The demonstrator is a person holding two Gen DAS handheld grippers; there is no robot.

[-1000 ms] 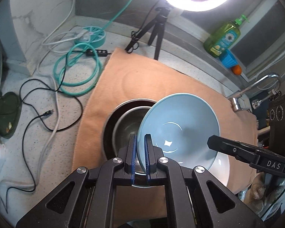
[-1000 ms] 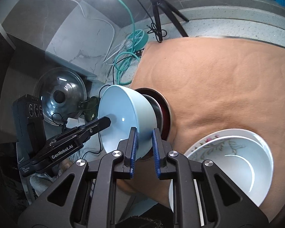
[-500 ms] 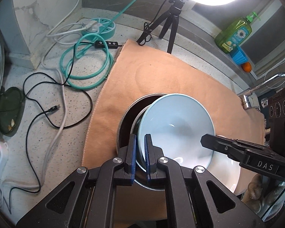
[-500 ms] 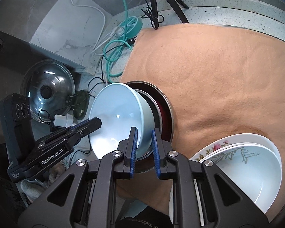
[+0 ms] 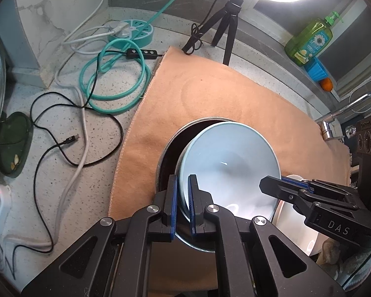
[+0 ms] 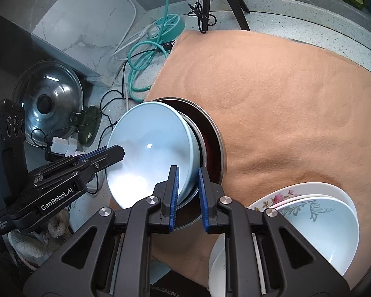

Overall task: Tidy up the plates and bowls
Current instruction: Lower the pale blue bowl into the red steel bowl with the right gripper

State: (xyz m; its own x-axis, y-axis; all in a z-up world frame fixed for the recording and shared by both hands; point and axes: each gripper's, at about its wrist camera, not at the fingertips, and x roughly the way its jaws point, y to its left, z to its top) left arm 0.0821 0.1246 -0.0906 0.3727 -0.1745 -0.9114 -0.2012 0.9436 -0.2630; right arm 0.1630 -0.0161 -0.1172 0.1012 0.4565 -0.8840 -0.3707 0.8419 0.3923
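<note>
A light blue bowl [image 5: 228,163] sits in a steel bowl nested in a dark bowl [image 5: 170,153] on an orange cloth [image 5: 222,94]. My left gripper [image 5: 183,198] straddles the blue bowl's near rim, jaws slightly apart. In the right wrist view the blue bowl [image 6: 150,153] rests in the same stack [image 6: 215,148]. My right gripper [image 6: 187,193] straddles its other rim with a clear gap between jaws and rim. A stack of white floral plates and bowls [image 6: 309,222] lies at the lower right.
Teal and black cables [image 5: 111,79] lie on the speckled counter left of the cloth. A tripod [image 5: 225,24] stands at the back, a green soap bottle [image 5: 309,39] and a faucet [image 5: 346,109] at the right. A pot lid [image 6: 49,99] leans at the left.
The blue bowl has been lowered from a tilt into the steel bowl and now lies nearly flat. Both grippers came down with it, and the right jaws have opened wider.
</note>
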